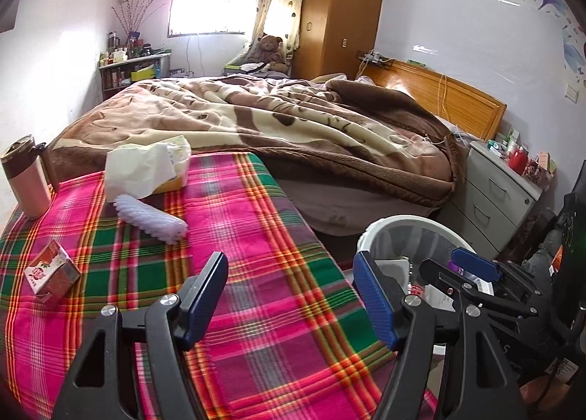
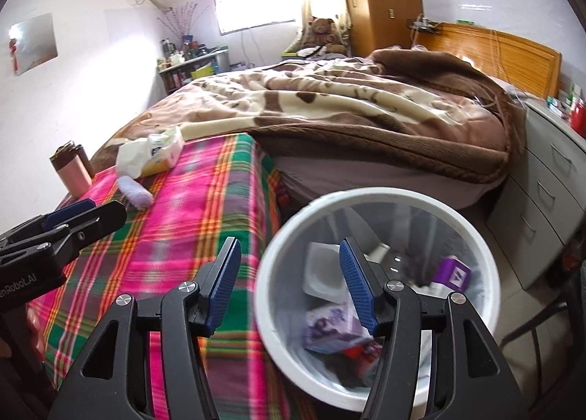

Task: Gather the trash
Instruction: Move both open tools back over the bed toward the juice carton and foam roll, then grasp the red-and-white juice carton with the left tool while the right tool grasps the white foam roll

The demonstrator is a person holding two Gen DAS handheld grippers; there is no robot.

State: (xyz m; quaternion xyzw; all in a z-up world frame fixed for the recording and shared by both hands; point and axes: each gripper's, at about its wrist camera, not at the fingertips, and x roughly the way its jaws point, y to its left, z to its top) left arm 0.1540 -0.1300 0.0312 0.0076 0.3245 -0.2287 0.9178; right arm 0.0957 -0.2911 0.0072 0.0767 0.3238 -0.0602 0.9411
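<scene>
A red and white juice carton [image 1: 51,271] lies on the plaid tablecloth [image 1: 256,273] at the left. My left gripper [image 1: 293,295] is open and empty above the cloth, right of the carton. A white trash bin [image 2: 381,207] stands beside the table and holds a white cup [image 2: 324,270], a purple box [image 2: 454,273] and wrappers. My right gripper [image 2: 289,284] is open and empty over the bin's left rim. It also shows in the left wrist view [image 1: 465,270] above the bin [image 1: 403,226].
On the cloth lie a tissue pack [image 1: 146,167], a white spiky roller [image 1: 150,215] and a pink tumbler [image 1: 25,178]. A bed with a brown blanket [image 1: 274,119] is behind. A grey drawer unit [image 1: 494,196] stands to the right.
</scene>
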